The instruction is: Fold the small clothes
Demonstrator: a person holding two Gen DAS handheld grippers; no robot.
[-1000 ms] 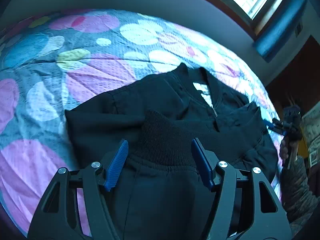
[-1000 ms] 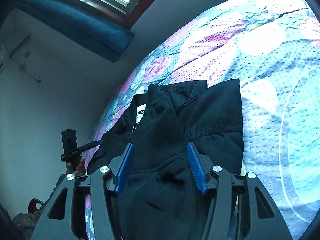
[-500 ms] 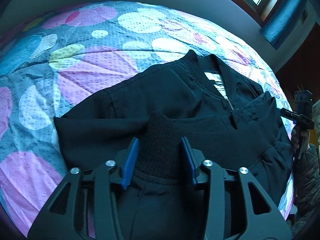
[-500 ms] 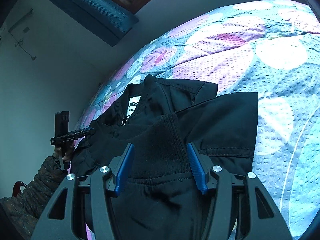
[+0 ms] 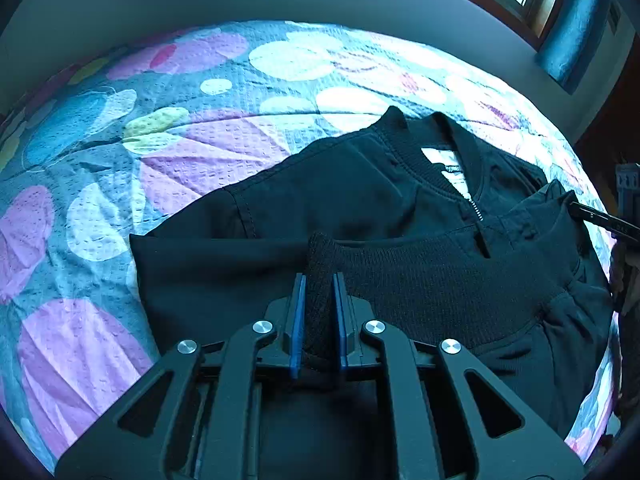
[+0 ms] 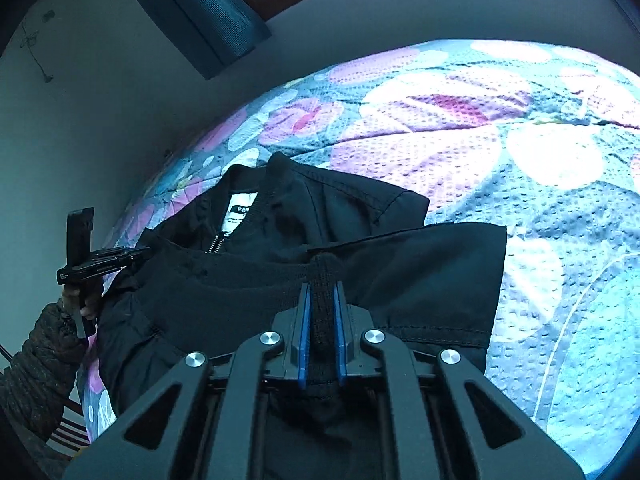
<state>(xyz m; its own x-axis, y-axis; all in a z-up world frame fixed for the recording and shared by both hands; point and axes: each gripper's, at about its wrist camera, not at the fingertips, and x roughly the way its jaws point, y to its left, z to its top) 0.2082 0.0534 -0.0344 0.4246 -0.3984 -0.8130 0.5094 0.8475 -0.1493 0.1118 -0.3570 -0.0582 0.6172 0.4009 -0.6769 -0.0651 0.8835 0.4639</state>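
A small black zip jacket (image 5: 344,196) lies on the bed with its collar and white label (image 5: 448,162) away from me. Its ribbed hem band (image 5: 432,280) is lifted and runs between both grippers. My left gripper (image 5: 319,280) is shut on the band's left corner. In the right wrist view the same jacket (image 6: 420,268) shows, and my right gripper (image 6: 321,290) is shut on the band's other corner (image 6: 326,266). Each gripper appears at the edge of the other's view, the right gripper (image 5: 600,220) held by a hand and the left gripper (image 6: 96,264) too.
The bedspread (image 5: 168,152) has large pink, white and blue flowers and spreads around the jacket on all sides. A grey wall and a window with a blue curtain (image 6: 200,8) lie beyond the bed. A sleeve (image 6: 36,368) shows at the left of the right wrist view.
Both grippers went from open around the ribbed hem to shut on it. The hem band is now pulled straighter between them, and both views have tilted a little.
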